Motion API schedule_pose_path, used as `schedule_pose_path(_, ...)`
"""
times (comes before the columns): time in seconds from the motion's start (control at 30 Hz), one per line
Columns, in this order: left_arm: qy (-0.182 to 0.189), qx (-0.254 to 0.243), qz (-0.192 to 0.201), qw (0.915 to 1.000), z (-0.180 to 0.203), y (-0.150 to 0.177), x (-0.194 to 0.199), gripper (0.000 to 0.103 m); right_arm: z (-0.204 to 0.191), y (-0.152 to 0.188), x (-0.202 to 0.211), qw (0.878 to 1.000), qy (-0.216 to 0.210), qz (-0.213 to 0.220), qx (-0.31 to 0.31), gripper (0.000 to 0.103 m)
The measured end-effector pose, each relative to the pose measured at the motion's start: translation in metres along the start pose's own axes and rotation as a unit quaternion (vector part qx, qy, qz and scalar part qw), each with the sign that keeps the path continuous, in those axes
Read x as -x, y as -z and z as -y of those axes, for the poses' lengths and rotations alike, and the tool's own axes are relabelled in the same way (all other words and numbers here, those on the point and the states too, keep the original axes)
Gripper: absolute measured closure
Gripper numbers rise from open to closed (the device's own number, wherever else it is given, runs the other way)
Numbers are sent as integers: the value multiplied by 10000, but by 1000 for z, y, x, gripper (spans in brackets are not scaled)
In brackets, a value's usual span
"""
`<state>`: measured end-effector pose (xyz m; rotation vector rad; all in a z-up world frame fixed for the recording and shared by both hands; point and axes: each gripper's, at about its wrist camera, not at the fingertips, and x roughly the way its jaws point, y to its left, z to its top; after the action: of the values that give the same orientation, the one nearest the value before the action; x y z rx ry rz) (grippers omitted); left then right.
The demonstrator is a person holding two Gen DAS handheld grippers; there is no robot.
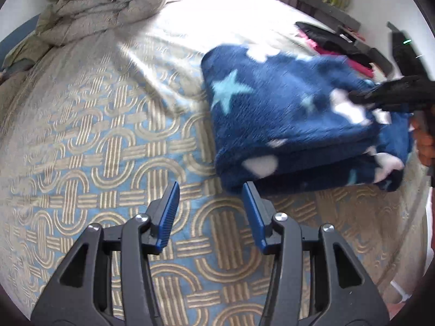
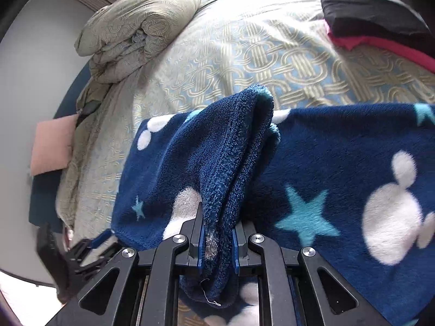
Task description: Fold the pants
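The pants are navy fleece with white shapes and pale blue stars, folded into a thick bundle on the patterned bedspread. My left gripper is open and empty, just in front of the bundle's near left corner. My right gripper is shut on a bunched fold of the pants, with the rest of the fleece spread to its right. In the left wrist view the right gripper shows at the bundle's right end, blurred.
A rolled duvet lies at the bed's far left; it also shows in the right wrist view. Black and pink clothes lie at the far right edge. A pink pillow sits by the wall.
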<state>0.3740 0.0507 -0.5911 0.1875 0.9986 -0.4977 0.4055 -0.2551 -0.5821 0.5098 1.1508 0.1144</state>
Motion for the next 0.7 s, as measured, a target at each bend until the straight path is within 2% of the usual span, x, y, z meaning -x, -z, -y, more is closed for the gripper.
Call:
schedule_pose_path(0.13, 258, -25, 291, 9992, 12, -28, 14, 53, 7, 4, -17, 9993, 287, -227, 90, 78)
schedule_pose_path(0.23, 153, -314, 480, 9982, 28, -57, 6, 53, 6, 6, -10, 9986, 501, -119, 96, 67)
schedule_pose_path(0.33, 92, -500, 461, 9976, 44, -77, -12, 53, 4, 8, 4, 9960, 884, 92, -9, 60)
schedule_pose_path(0.4, 28, -567, 329, 9978, 54, -82, -28, 53, 2, 12, 16, 9934, 1104, 313, -82, 59)
schedule_pose_path(0.47, -143, -637, 126, 9978, 61, -81, -45, 53, -4, 18, 26, 9932, 1051, 490, -55, 59)
schedule_pose_path(0.5, -286, -686, 31, 9972, 66, -77, -54, 53, -10, 22, 30, 9956, 800, 483, 66, 61)
schedule_pose_path(0.57, -447, -808, 42, 9957, 72, -70, -61, 53, -26, 30, 32, 9983, 229, 402, 348, 82)
schedule_pose_path(0.6, -528, -873, 84, 9947, 74, -67, -62, 53, -31, 34, 31, 9982, 151, 349, 466, 90)
schedule_pose_path(0.67, -621, -980, 154, 9931, 78, -64, -62, 52, -39, 40, 19, 9972, 332, 109, 661, 91)
schedule_pose_path(0.7, -589, -996, 146, 9932, 78, -64, -62, 52, -36, 45, 7, 9959, 573, -77, 689, 92)
